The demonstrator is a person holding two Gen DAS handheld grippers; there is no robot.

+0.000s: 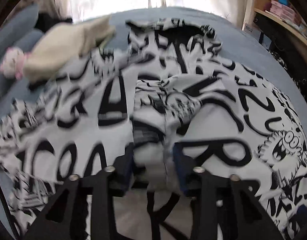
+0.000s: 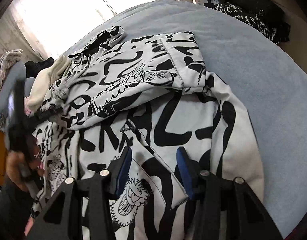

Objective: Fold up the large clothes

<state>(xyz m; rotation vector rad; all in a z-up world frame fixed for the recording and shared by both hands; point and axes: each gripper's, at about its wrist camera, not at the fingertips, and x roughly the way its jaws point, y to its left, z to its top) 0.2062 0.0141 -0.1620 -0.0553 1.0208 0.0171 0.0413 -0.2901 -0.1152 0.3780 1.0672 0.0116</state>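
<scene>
Printed hoodie (image 2: 153, 104), frame centre on blue bed (image 2: 263, 70), one sleeve (image 2: 133, 70) folded across: left hand-held gripper (image 1: 153, 160) half-open around bunched cloth, pinch uncertain; right hand-held gripper (image 2: 153, 168) half-open, resting over hem, holding nothing; flatten each fold before releasing.

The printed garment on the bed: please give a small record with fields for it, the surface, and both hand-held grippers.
garment: white with black graffiti print, partly folded, one sleeve laid across the body
surface: blue bed cover
left hand-held gripper: a fold of the garment between its fingers; picture blurred
right hand-held gripper: open, over the garment
beside garment: beige cloth
</scene>
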